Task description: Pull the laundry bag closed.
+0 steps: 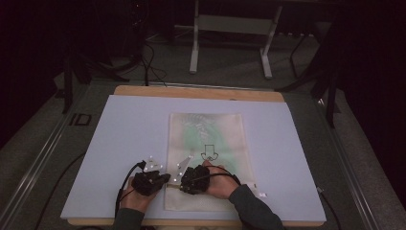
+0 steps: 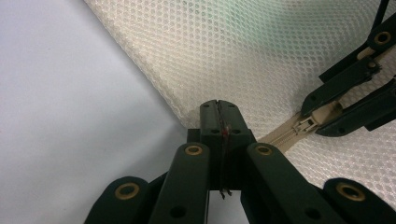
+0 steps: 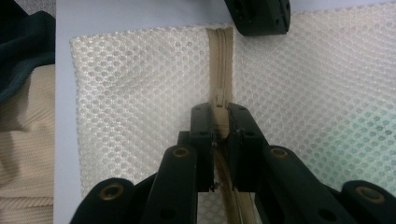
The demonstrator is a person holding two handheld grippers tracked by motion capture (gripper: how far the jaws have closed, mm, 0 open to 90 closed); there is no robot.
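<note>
The mesh bag (image 1: 206, 143) is light and floppy. Left tool (image 2: 218, 108) pinches its corner beside the zipper; right tool (image 3: 219, 122) clamps the zipper pull (image 3: 219, 100) (small, likely slippery).

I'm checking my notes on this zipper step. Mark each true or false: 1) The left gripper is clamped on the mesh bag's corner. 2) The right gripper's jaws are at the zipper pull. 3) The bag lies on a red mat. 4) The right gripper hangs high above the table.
1) True: the left gripper has its jaws shut on the corner of the mesh bag.
2) True: the right gripper grips the zipper pull.
3) False: the bag lies on a pale bluish mat.
4) False: the right gripper is down on the bag, at its near edge.
</note>
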